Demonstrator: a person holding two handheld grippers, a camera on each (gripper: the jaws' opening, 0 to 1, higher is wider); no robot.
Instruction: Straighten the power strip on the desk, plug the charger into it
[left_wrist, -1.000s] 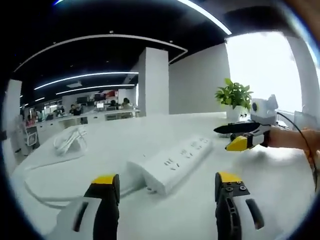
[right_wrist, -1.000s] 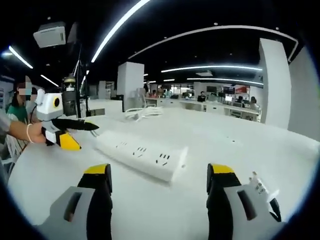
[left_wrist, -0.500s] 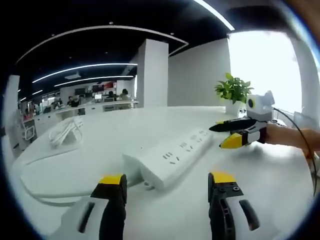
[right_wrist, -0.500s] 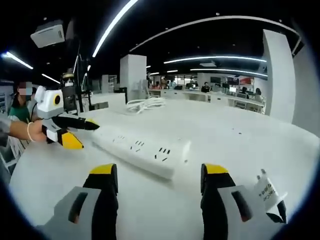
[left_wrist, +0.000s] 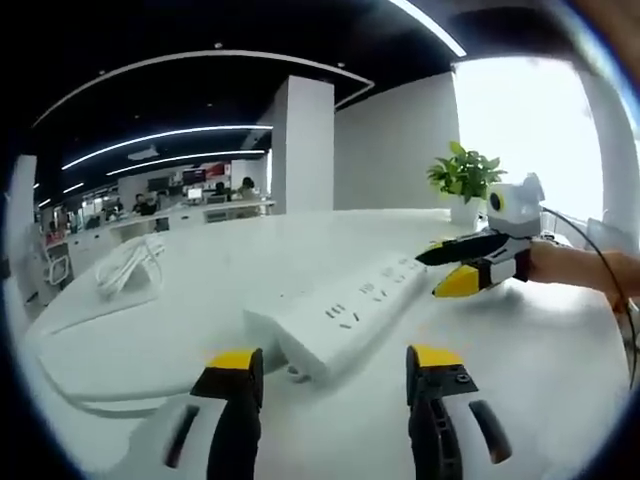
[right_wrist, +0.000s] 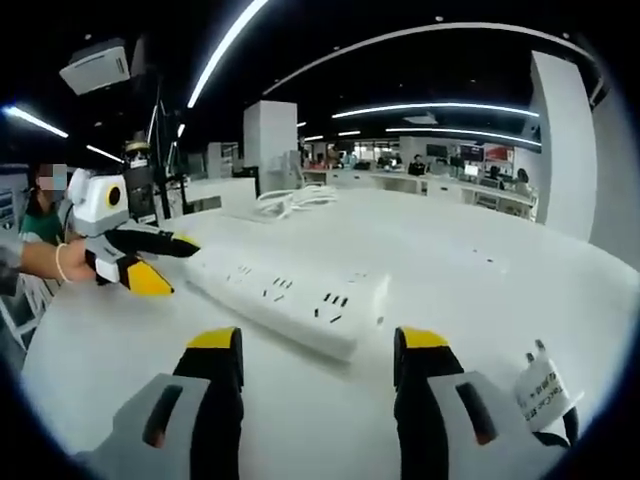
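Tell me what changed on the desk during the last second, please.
Both tools closed in on the strip, one at each end, and their jaws narrowed a little; the left tool and the right tool are open and grip nothing. The strip, the coiled cable and the charger stayed put.

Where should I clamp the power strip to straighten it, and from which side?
Clamp across the narrow width near an end: the power strip is a long, flat white bar. The right gripper already faces its near end with jaws apart, so come in along the desk. The left gripper could likely take the opposite end likewise.
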